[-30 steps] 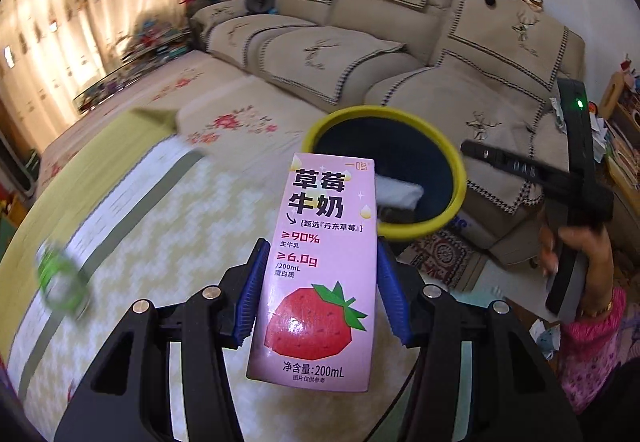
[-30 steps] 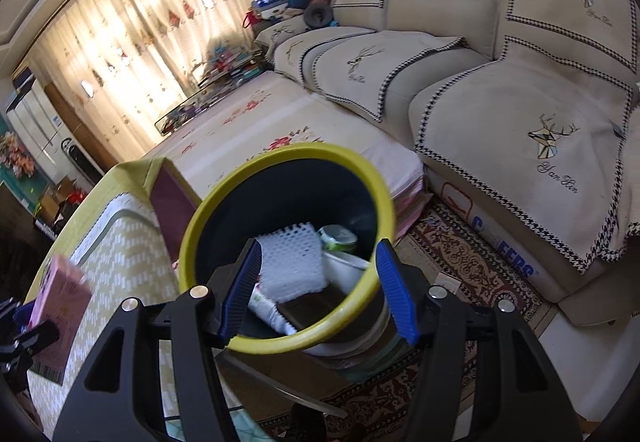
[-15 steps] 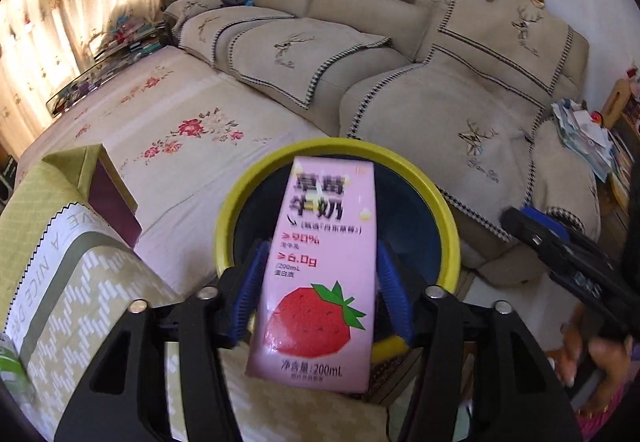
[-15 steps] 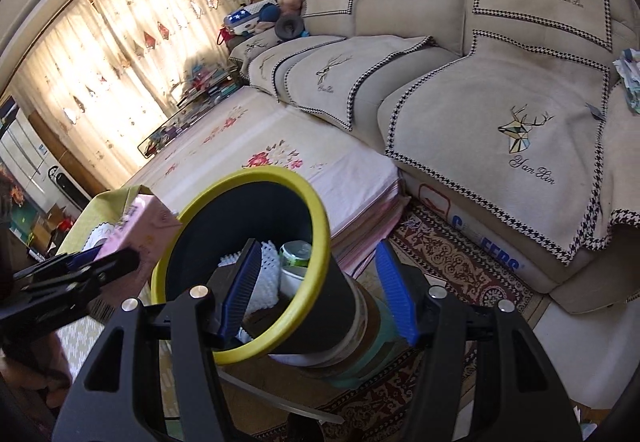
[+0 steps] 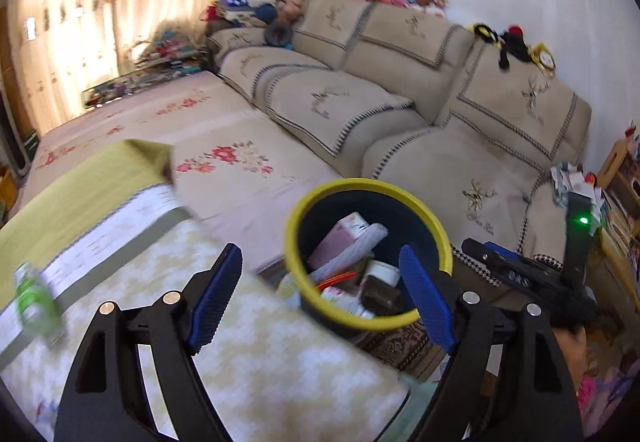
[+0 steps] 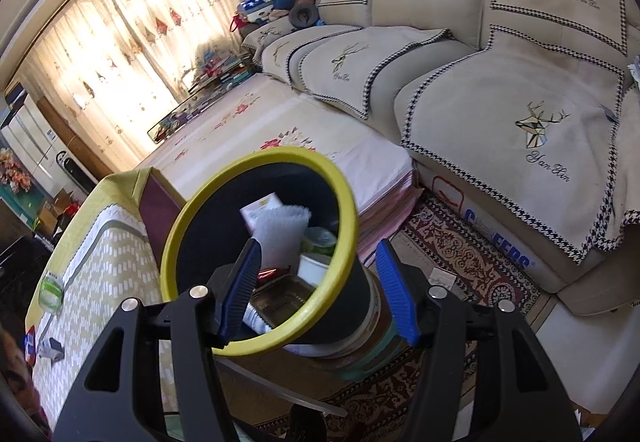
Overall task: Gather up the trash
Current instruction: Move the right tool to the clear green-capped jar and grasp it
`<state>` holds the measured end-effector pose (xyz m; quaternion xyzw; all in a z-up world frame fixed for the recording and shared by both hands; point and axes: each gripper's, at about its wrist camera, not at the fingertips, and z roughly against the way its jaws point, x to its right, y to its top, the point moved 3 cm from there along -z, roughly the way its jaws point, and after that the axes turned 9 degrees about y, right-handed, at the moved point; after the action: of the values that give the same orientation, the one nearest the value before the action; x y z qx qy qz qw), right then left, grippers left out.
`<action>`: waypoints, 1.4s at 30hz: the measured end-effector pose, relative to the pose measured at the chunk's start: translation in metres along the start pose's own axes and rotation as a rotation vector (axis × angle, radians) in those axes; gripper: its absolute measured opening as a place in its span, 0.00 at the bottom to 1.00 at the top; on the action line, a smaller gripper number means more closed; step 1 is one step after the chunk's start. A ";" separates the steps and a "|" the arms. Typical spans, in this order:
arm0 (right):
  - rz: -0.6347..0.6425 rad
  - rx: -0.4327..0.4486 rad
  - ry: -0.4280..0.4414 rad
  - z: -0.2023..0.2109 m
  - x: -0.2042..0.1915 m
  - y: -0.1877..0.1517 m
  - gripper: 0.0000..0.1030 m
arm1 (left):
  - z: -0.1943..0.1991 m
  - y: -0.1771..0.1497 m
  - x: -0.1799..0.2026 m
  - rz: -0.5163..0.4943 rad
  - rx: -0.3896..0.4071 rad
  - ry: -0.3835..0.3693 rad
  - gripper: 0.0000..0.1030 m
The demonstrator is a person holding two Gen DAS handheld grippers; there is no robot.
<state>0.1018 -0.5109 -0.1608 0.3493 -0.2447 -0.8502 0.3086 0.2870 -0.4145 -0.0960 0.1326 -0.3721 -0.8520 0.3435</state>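
Observation:
The dark trash bin [image 5: 304, 217] with a yellow rim [image 6: 180, 230] hangs tilted just past the table's edge. My right gripper [image 6: 318, 246] is shut on its wall, one pad inside and one outside. A pink strawberry milk carton [image 5: 338, 238] lies inside the bin beside a white foam net [image 5: 370, 238], among several other scraps. From the right wrist view the carton [image 6: 260, 211] shows behind the net [image 6: 284, 230]. My left gripper [image 5: 320, 254] hovers in front of the bin, its jaws opening with nothing between them. A green-labelled bottle [image 5: 34, 302] lies on the table.
The table [image 5: 240, 342] wears a yellow-green patterned cloth. Behind it are a floral-covered daybed [image 5: 224, 157] and a beige sofa [image 5: 400, 113]. A patterned rug [image 6: 460, 254] covers the floor under the bin. Small items [image 6: 50, 350] sit near the table's near corner.
The left jaws widened and let go of the pink carton, which now lies in the bin. The left gripper then pulled back from the bin. The right gripper kept its hold on the bin.

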 end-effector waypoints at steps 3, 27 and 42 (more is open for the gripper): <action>0.017 -0.009 0.011 -0.003 -0.012 -0.003 0.55 | 0.035 -0.018 -0.034 0.043 0.048 0.054 0.81; 0.450 -0.207 0.326 -0.050 -0.298 -0.064 0.56 | 0.169 -0.190 -0.333 0.445 0.188 0.612 0.86; 0.782 -0.271 0.307 -0.113 -0.446 -0.121 0.63 | 0.150 -0.194 -0.328 0.517 0.155 0.535 0.87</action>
<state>0.3952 -0.1400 -0.1111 0.3090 -0.1962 -0.6323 0.6828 0.3590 -0.0145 -0.1437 0.2776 -0.3536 -0.6418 0.6212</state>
